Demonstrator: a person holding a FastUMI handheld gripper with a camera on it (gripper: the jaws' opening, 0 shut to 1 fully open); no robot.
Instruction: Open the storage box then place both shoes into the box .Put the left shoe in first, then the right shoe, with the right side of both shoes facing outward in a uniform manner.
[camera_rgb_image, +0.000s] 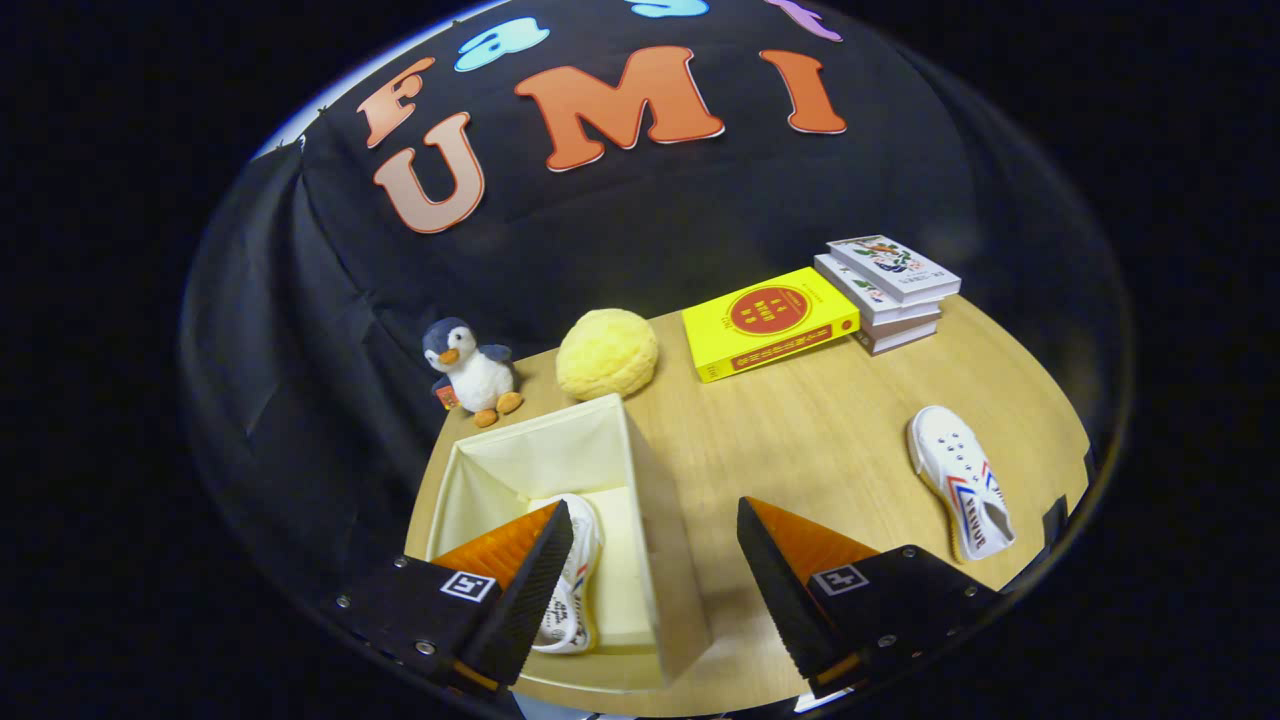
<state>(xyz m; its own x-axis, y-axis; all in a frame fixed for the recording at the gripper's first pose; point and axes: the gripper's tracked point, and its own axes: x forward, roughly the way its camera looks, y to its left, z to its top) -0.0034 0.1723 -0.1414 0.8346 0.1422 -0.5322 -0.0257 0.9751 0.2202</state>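
We look down along the claw (655, 545), whose two fingers stand wide apart and released, gripping nothing, above the near end of a pale wooden tabletop (830, 430). The open storage box (655, 520), a cream fabric bin with its top uncovered, sits just ahead of and partly beneath the left finger (535, 590); its right wall runs up through the gap between the two fingers. Inside the box, one white shoe (575, 590) lies on the floor of the bin against the near side (the left finger hides part of it, so we cannot tell which way it faces). The second white shoe (960, 480), with red and blue stripes on its side, lies on the tabletop well apart from the box, out beyond the right finger (775, 590) and to its right, resting on its side with its sole toward the table's edge.

Beyond the box, a small plush penguin (470, 370) stands at the far left corner, beside a round yellow fuzzy ball (607, 352) just behind the box's far wall. Farther right, a yellow book (768, 322) lies flat next to a short stack of books (890, 290), both near the black cloth wall.
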